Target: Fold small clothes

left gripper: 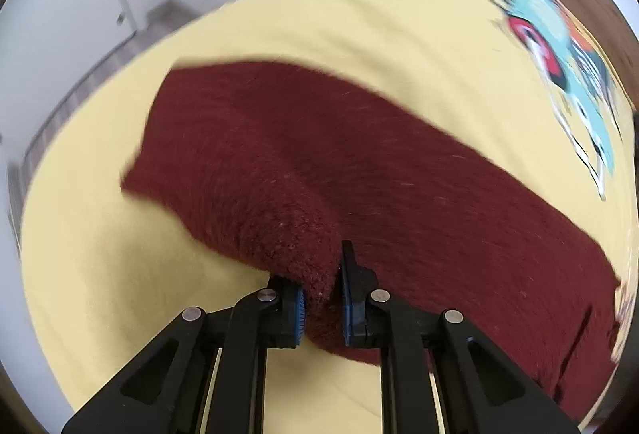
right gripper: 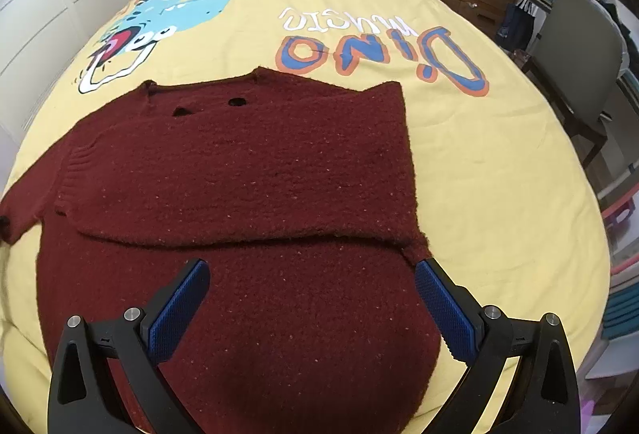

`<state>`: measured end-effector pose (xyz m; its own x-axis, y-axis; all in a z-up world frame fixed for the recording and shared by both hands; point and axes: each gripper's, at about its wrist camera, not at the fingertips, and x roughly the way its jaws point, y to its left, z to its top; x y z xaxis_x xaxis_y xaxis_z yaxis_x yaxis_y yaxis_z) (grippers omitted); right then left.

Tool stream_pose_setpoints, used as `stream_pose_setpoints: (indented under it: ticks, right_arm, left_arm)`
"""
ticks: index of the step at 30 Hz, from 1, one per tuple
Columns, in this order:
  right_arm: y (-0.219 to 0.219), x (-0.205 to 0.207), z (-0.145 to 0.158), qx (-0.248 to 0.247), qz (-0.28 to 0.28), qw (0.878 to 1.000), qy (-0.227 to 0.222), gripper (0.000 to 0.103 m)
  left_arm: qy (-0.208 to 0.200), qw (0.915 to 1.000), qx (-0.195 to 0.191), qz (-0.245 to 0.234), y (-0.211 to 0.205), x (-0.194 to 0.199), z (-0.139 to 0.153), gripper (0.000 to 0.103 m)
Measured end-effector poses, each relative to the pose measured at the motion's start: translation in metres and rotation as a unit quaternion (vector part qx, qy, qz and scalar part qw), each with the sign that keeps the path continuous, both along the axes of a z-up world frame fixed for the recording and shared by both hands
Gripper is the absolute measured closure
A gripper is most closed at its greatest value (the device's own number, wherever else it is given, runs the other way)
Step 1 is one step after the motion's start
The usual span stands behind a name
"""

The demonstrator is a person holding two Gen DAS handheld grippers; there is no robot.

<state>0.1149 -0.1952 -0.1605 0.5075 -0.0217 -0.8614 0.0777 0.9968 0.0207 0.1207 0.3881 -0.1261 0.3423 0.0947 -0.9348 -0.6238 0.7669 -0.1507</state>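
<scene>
We see the maroon sweater (right gripper: 247,170) spread on the yellow bedspread (right gripper: 499,162), one sleeve folded across; our left gripper (left gripper: 321,298) pinches a bunched fold of it; our right gripper (right gripper: 311,298) hangs above, jaws wide apart.

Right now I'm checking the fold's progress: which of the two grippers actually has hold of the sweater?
The left gripper: its jaws are pinched shut on a bunch of the dark red sweater. The right gripper hangs wide open above the sweater, holding nothing.

The sweater (right gripper: 239,194) lies on the bedspread (right gripper: 499,174), its print (right gripper: 379,50) behind at 1 o'clock, chair (right gripper: 579,46) at 2 o'clock.
</scene>
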Motion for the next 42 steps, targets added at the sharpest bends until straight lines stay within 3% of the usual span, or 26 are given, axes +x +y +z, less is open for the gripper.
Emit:
stream_pose_setpoints:
  ticks: [6, 12, 15, 17, 20, 25, 30, 34, 42]
  right_arm:
    - [-0.005, 0.003, 0.003, 0.016, -0.011, 1.0, -0.002, 0.0]
    - [-0.009, 0.005, 0.007, 0.004, -0.01, 1.0, -0.004, 0.0]
    - [-0.014, 0.005, 0.009, 0.008, -0.015, 1.0, -0.006, 0.0]
    - [-0.018, 0.005, 0.011, 0.015, -0.019, 1.0, -0.008, 0.0]
    - [-0.027, 0.005, 0.014, 0.024, -0.025, 0.999, -0.013, 0.001]
    - [-0.04, 0.008, 0.021, 0.023, -0.029, 0.999, -0.017, 0.001]
    - [-0.055, 0.008, 0.023, 0.027, -0.039, 0.999, -0.007, 0.0]
    - [-0.059, 0.007, 0.018, 0.021, -0.04, 0.999, 0.002, 0.0]
    - [-0.059, 0.007, -0.002, 0.03, -0.038, 0.999, 0.025, 0.001]
  left_arm:
    - [-0.021, 0.9941, 0.037, -0.1, -0.074, 0.012, 0.036, 0.092]
    - [-0.056, 0.9824, 0.027, -0.176, -0.152, 0.025, 0.066, 0.092]
    - [-0.07, 0.9719, 0.025, -0.224, -0.204, 0.026, 0.076, 0.092]
    - [-0.073, 0.9647, 0.023, -0.252, -0.23, 0.057, 0.074, 0.092]
    - [-0.076, 0.9539, 0.009, -0.29, -0.273, 0.069, 0.074, 0.092]
    - [-0.082, 0.9315, 0.029, -0.353, -0.345, 0.096, 0.076, 0.092]
    - [-0.091, 0.9104, 0.021, -0.403, -0.415, 0.116, 0.071, 0.092]
    - [-0.086, 0.8999, 0.023, -0.427, -0.452, 0.118, 0.057, 0.092]
    - [-0.022, 0.8989, 0.053, -0.434, -0.478, 0.126, -0.015, 0.091]
